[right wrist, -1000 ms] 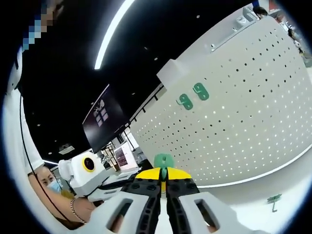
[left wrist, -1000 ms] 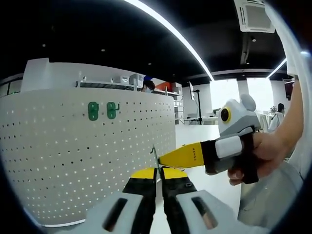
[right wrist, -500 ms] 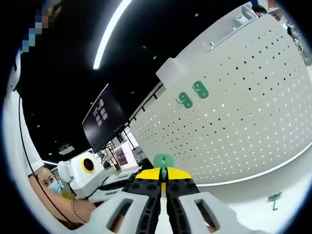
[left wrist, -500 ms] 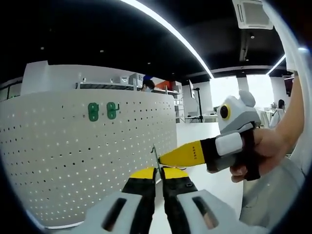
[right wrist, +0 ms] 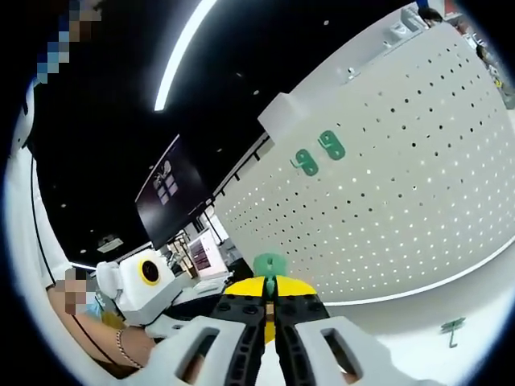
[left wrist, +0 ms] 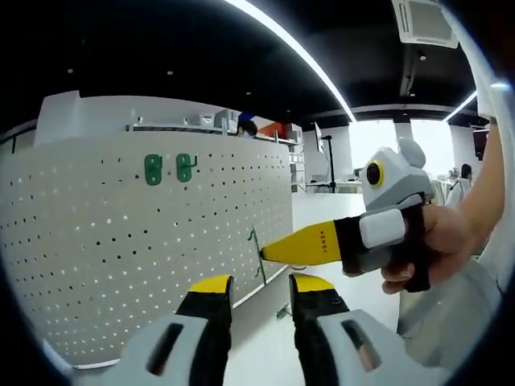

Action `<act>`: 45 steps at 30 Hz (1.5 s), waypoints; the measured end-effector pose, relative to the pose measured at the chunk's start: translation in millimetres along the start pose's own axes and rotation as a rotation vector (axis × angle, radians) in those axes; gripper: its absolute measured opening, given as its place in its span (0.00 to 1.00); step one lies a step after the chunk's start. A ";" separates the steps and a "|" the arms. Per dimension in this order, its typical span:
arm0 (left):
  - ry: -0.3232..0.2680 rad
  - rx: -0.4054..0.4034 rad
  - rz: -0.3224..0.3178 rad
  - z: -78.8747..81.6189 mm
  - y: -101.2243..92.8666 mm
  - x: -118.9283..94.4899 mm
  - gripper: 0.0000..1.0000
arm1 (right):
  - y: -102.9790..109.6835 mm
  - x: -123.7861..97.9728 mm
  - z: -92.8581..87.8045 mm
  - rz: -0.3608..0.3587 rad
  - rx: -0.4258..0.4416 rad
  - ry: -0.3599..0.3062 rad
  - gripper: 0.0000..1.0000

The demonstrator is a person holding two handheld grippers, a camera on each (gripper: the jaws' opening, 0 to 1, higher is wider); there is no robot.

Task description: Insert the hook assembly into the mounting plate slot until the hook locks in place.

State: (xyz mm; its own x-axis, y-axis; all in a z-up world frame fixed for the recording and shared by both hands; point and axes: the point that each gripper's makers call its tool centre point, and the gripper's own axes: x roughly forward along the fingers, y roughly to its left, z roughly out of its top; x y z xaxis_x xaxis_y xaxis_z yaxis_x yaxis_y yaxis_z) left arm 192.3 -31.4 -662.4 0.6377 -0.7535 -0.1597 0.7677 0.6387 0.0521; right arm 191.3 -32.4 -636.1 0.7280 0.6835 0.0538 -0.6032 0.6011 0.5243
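A white pegboard [left wrist: 121, 241] curves across the left of the left gripper view, with two green hooks [left wrist: 169, 168] mounted near its top. A thin green hook piece [left wrist: 257, 261] hangs in front of the board's right edge. The right gripper [left wrist: 265, 252] comes in from the right, its yellow jaws shut on that piece. My left gripper [left wrist: 261, 283] stands open just below it, one jaw on either side and not touching. In the right gripper view, the right gripper [right wrist: 270, 283] is shut on the green hook piece [right wrist: 269, 264], with the pegboard [right wrist: 402, 209] and its two hooks [right wrist: 318, 154] beyond.
A person's hand [left wrist: 438, 245] holds the right gripper. The left gripper's white body [right wrist: 149, 289] shows at the lower left of the right gripper view. A small green part [right wrist: 452, 328] lies on the white surface below the board. Office furniture stands far behind.
My left gripper has opened and let go of the green hook piece. The right gripper keeps hold of it in about the same place.
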 end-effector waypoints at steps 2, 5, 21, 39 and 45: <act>0.011 -0.008 0.001 -2.9 -0.3 0.4 0.45 | -0.1 0.0 -0.3 0.000 0.000 0.001 0.00; 0.019 -0.017 -0.005 -5.8 -1.3 0.9 0.56 | 0.3 0.2 -0.8 0.003 -0.001 0.003 0.00; 0.054 -0.022 0.016 -18.5 0.7 3.0 0.93 | 2.5 1.8 -1.9 0.010 0.018 0.004 0.00; 0.062 -0.040 0.017 -22.7 -0.6 2.2 0.88 | -15.6 -3.7 2.6 -0.160 -0.364 0.058 0.00; 0.060 -0.041 0.019 -22.7 0.4 2.4 0.88 | -17.6 -3.5 3.5 -0.166 -0.357 0.053 0.00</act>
State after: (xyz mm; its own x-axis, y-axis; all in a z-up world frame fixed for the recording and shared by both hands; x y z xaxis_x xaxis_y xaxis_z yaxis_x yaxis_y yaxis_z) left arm 192.7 -29.4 -685.1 0.6460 -0.7315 -0.2183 0.7518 0.6592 0.0156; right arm 200.5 -46.9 -642.5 0.8128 0.5800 -0.0554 -0.5612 0.8049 0.1928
